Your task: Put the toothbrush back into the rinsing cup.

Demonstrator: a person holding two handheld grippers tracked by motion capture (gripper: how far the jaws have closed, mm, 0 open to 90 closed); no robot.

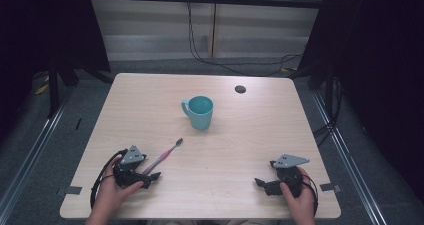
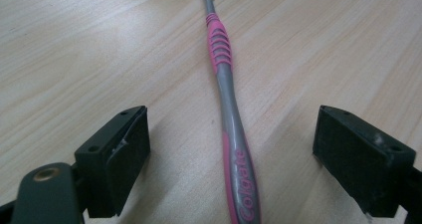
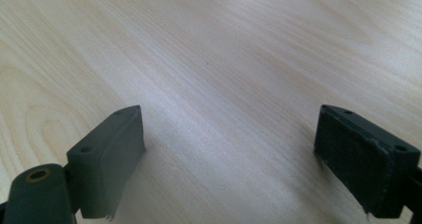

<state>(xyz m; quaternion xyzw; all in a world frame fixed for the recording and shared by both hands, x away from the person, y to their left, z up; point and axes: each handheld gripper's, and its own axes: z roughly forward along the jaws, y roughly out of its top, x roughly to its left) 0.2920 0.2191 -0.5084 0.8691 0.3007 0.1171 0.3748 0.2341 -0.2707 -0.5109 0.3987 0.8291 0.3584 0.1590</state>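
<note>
While the left gripper (image 2: 231, 149) straddles the pink-and-grey plastic toothbrush (image 2: 234, 139) with jaws spread, closing off-centre would probably skid it toward twelve o'clock.

Pink-and-grey toothbrush (image 2: 234, 134) — lying flat on the table, handle end between the open tool's pads, untouched.

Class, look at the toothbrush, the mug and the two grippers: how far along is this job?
Done: nothing yet; the toothbrush lies flat on the table, apart from the teal mug. In hand: the left gripper straddles its handle, jaws open, pads not touching. Left: gripping and lifting. The right gripper rests open.
</note>
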